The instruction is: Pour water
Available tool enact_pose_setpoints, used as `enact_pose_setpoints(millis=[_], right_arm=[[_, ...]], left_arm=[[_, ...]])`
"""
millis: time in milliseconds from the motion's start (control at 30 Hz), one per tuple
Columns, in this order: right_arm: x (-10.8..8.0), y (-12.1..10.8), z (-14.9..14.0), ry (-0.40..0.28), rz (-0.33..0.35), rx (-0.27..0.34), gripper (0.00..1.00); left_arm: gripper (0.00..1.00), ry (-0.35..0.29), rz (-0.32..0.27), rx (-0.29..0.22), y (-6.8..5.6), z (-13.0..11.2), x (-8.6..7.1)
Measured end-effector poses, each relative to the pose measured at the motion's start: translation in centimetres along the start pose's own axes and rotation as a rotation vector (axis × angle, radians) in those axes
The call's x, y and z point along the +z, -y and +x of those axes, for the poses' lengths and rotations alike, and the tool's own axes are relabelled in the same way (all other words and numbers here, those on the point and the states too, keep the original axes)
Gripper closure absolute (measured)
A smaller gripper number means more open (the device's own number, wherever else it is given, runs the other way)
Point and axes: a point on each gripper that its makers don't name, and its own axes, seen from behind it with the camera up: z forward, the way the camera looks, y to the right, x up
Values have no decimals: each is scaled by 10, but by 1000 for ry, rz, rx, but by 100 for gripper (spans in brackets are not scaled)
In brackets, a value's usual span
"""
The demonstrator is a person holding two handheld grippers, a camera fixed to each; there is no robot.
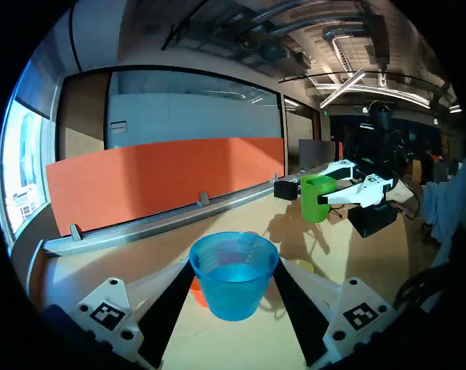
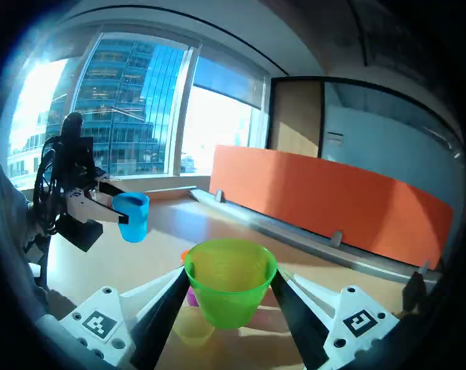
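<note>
Out in front of the orange panel (image 1: 165, 179), both cups are being held up off the wooden surface (image 1: 140, 246). The left gripper (image 1: 234, 265) is clamping a blue cup (image 1: 233, 290) upright, one of the fingers (image 1: 171, 302) pressing on each side of its wall. A level line is showing through the blue plastic, though I cannot tell what is in it. Farther along the panel, toward its far end, the right gripper (image 1: 350, 185) is gripping a green cup (image 1: 316, 197), also upright, with a person's hand (image 1: 405, 194) wrapping the handle behind it.

From the right gripper view, the green cup is sitting squeezed between that gripper's own fingers (image 2: 294, 314), rim level and mouth open. The two held cups are hanging well apart, with free air between them.

Under them, on the side away from the panel, small cups are standing close together: an orange cup (image 1: 199, 293) and a yellow cup (image 1: 303, 265). A metal rail (image 1: 171, 219) is running along the panel's foot, marking the surface's back edge, and a bare strip of wood is lying between rail and cups.
</note>
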Motion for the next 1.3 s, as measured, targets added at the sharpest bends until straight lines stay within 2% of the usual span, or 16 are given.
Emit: enact_pose_setpoints(millis=[300, 733, 1100, 1300], right_arm=[[-4, 9, 22, -69, -2, 16, 8], [-4, 24, 34, -111, 32, 22, 9], [3, 40, 39, -135, 75, 34, 9], [10, 50, 38, -139, 97, 32, 9]], left_arm=[[13, -45, 2, 9, 0, 17, -3], [13, -96, 26, 26, 9, 44, -9], [13, -137, 36, 60, 12, 69, -9], [13, -156, 50, 112, 13, 82, -10]])
